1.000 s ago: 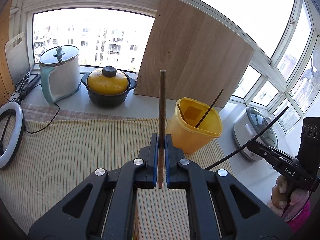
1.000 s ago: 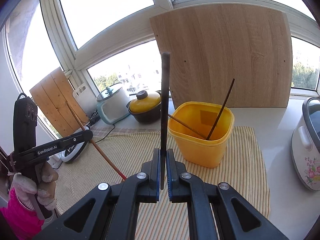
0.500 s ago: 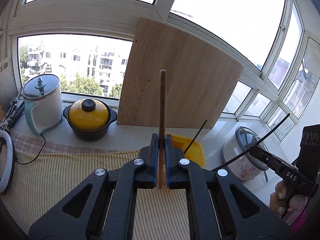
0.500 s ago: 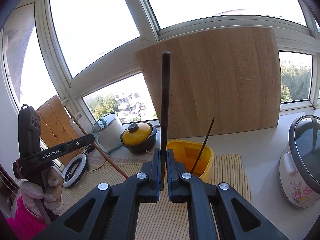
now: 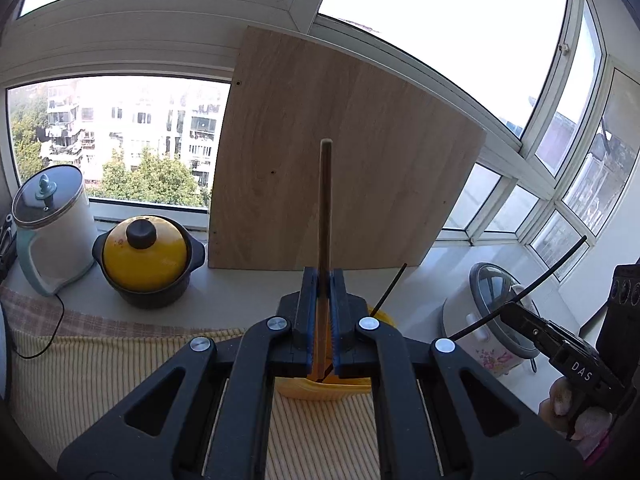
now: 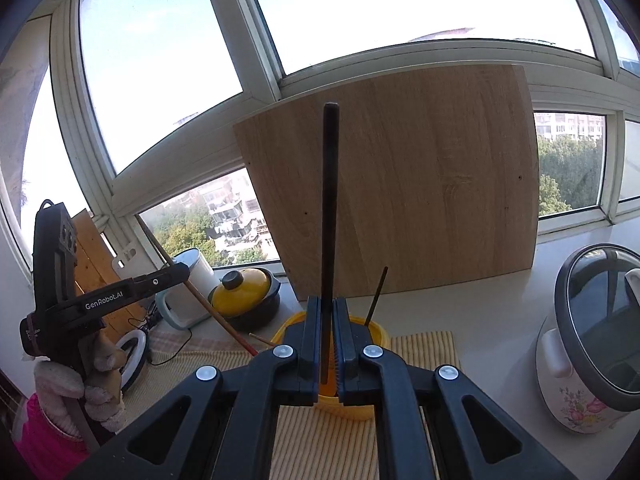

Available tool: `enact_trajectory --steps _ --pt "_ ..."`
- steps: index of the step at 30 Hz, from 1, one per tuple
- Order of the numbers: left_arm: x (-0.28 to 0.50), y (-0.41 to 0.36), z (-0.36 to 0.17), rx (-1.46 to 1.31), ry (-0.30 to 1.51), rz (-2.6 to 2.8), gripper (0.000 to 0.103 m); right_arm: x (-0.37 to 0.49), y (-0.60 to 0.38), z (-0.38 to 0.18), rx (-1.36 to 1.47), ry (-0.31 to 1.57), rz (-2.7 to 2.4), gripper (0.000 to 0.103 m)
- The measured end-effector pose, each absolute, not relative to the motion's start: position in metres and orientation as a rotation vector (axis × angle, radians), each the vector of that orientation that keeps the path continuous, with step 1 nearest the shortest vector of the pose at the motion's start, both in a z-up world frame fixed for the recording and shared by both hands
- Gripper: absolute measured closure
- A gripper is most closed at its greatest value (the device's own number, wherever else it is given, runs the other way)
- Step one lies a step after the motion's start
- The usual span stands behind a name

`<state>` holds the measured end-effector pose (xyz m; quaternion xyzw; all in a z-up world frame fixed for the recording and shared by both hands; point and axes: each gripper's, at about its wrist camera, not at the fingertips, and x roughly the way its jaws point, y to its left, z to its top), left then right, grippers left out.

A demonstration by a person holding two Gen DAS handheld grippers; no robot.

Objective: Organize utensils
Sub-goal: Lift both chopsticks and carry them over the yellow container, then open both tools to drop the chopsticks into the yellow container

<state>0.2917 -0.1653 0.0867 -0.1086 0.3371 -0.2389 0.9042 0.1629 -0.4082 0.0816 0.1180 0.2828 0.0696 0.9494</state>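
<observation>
My left gripper (image 5: 323, 280) is shut on a brown wooden chopstick (image 5: 325, 208) that stands upright between its jaws. My right gripper (image 6: 327, 306) is shut on a dark chopstick (image 6: 330, 208), also upright. A yellow plastic tub (image 6: 378, 404) sits on the striped cloth just beyond both grippers, mostly hidden behind the jaws; it also shows in the left wrist view (image 5: 320, 390). A dark chopstick (image 6: 375, 298) leans inside it, and a reddish stick (image 6: 262, 339) rests at its left rim.
A large wooden board (image 5: 340, 168) leans on the window behind the tub. A yellow-lidded black pot (image 5: 146, 260) and a white kettle (image 5: 52, 232) stand at the left. A flowered rice cooker (image 6: 592, 340) stands at the right. A ring light (image 6: 134, 354) lies far left.
Both grippers have risen and tilted up with their chopsticks. The tub has dropped low in both views and is now mostly behind the jaws.
</observation>
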Motion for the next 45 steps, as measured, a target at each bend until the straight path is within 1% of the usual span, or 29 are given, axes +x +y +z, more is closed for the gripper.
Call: enact_trajectory --steps 18,24,27,28,29,30,31,33,35,37,40,43,45 --pt "0.331 -0.217 0.035 -0.153 0.788 -0.497 0.099 0.197 -0.398 0.033 0.217 0.689 0.134 0.1" --pt "0.334 -0.225 0.026 -0.131 0.814 -0.518 0.099 0.202 -0.394 0.021 0.212 0.721 0.139 0.099" --pt "0.333 -0.226 0.025 -0.121 0.816 -0.526 0.099 0.202 -0.391 0.018 0.208 0.733 0.143 0.097" --pt "0.332 -0.227 0.026 -0.114 0.815 -0.529 0.099 0.202 -0.391 0.018 0.207 0.734 0.144 0.094" --pt "0.33 -0.227 0.027 -0.106 0.814 -0.529 0.099 0.203 -0.391 0.018 0.208 0.735 0.143 0.085" --pt "0.329 -0.227 0.027 -0.098 0.812 -0.529 0.099 0.201 -0.391 0.017 0.209 0.733 0.142 0.08" --pt "0.327 -0.227 0.028 -0.091 0.81 -0.531 0.099 0.2 -0.391 0.018 0.212 0.729 0.142 0.072" --pt "0.323 -0.226 0.031 -0.081 0.801 -0.53 0.097 0.199 -0.391 0.018 0.213 0.729 0.141 0.071" --pt "0.319 -0.222 0.034 -0.081 0.791 -0.526 0.09 0.197 -0.391 0.018 0.215 0.727 0.14 0.071" --pt "0.316 -0.217 0.037 -0.091 0.785 -0.524 0.09 0.194 -0.391 0.02 0.214 0.724 0.137 0.069" --pt "0.308 -0.207 0.044 -0.095 0.769 -0.52 0.09 0.188 -0.391 0.023 0.215 0.713 0.132 0.061" --pt "0.297 -0.196 0.052 -0.09 0.746 -0.511 0.09 0.179 -0.389 0.028 0.217 0.704 0.129 0.06" --pt "0.29 -0.188 0.055 -0.094 0.739 -0.501 0.09 0.172 -0.387 0.032 0.213 0.696 0.127 0.057"
